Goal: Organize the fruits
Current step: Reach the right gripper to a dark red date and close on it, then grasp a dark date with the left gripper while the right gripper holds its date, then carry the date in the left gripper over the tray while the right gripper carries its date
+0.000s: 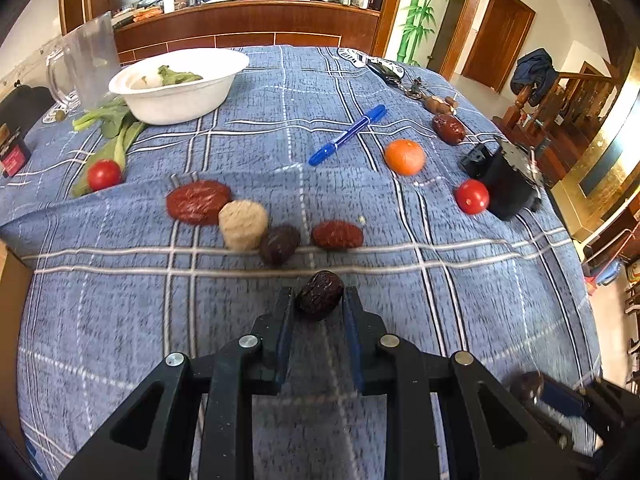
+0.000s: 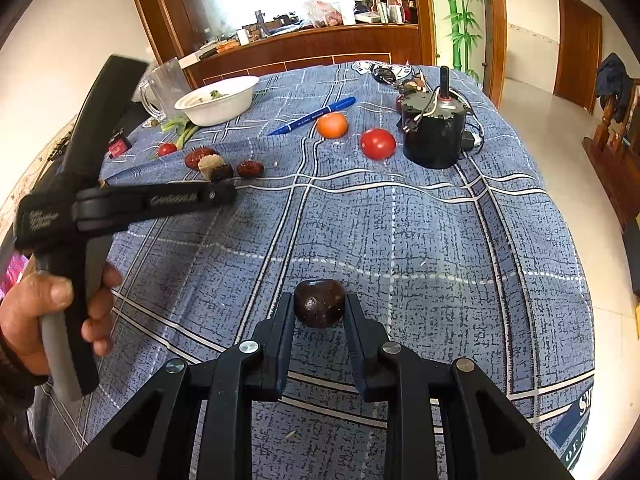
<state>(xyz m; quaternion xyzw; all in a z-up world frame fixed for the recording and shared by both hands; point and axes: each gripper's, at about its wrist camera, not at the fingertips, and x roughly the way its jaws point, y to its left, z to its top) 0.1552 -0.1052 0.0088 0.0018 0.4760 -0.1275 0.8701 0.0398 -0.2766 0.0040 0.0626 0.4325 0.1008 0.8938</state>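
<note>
The blue plaid tablecloth (image 2: 420,240) drops off at its right edge toward bare floor, and its near half lies open, with wide free cloth around both grippers. Most things sit farther back: a white bowl (image 1: 176,84) at the far left beside a clear jug (image 1: 86,60), a blue pen (image 1: 347,134) mid-table, an orange (image 1: 405,157) and a tomato (image 1: 472,197) beside a black motor (image 1: 505,184) near the right edge. A row of red dates (image 1: 198,201) and a beige cake (image 1: 243,225) lies just ahead of the left gripper (image 1: 319,300), which tilts steeply down, its jaws pressed against a dark wrinkled date (image 1: 320,295). The right gripper (image 2: 319,308) also slants down, clamped on another dark date (image 2: 319,303) low over the cloth. A hand (image 2: 44,316) grips the left tool's handle at the table's left side.
</note>
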